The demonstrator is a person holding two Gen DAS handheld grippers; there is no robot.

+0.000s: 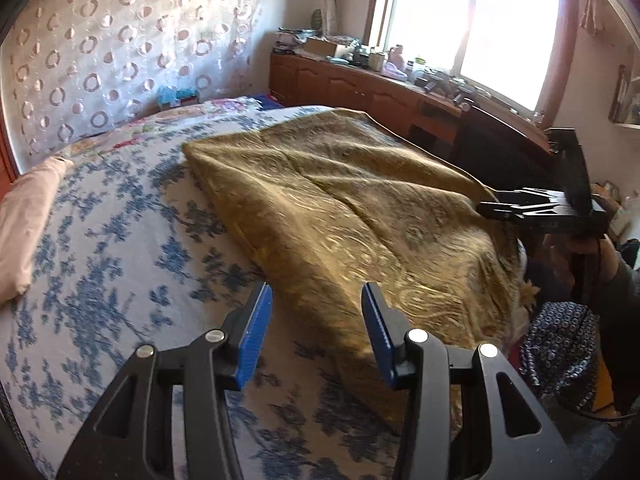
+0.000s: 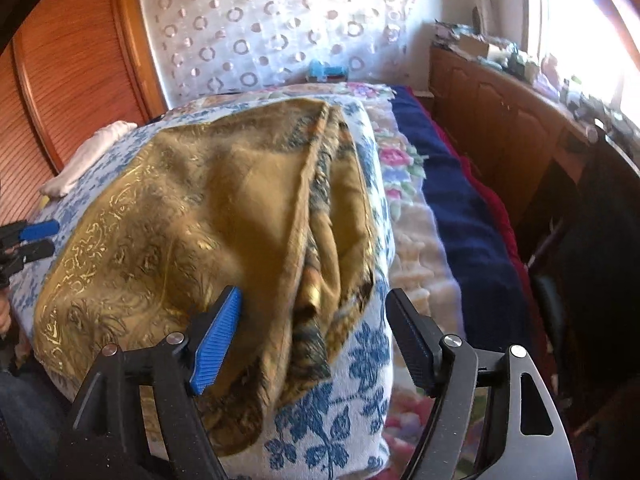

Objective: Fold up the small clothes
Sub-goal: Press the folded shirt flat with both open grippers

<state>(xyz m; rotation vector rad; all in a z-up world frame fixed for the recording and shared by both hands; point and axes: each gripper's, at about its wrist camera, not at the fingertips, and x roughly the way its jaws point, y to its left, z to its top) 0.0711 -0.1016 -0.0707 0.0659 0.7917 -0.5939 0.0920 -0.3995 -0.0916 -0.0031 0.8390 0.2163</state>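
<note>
Left wrist view: the left gripper (image 1: 316, 320) hangs over the near edge of a folded olive-gold paisley cloth (image 1: 340, 208), its blue-padded fingers (image 1: 254, 336) spread apart with nothing between them. The cloth lies flat on a white bedspread printed with blue flowers (image 1: 100, 248), covering the right half of the bed and reaching its right edge. At that edge the right gripper (image 1: 532, 208) shows side-on, just above the cloth's far corner; whether its fingers are apart cannot be told from this angle. A pale pink pillow (image 1: 24, 216) lies at the left side of the bed. Behind stand a sheer curtain with ring patterns (image 1: 120, 40), a long brown wooden cabinet (image 1: 360, 84) cluttered on top, and a bright window (image 1: 472, 20).

Right wrist view: the right gripper (image 2: 316, 332) hovers over the cloth's (image 2: 180, 220) layered, fringed edge, fingers (image 2: 216, 336) wide apart and holding nothing; the left finger's tip overlaps the fabric, though contact is unclear. The folded cloth rests on the bedspread (image 2: 344, 380), its stacked edges running toward the camera. The left gripper (image 2: 36, 240) peeks in at the far left beside the cloth, its fingers slightly parted. Right of the bedspread lie a floral blanket (image 2: 404, 184) and a dark blue blanket (image 2: 460, 208); a reddish slatted wardrobe door (image 2: 72, 72) stands on the left.
</note>
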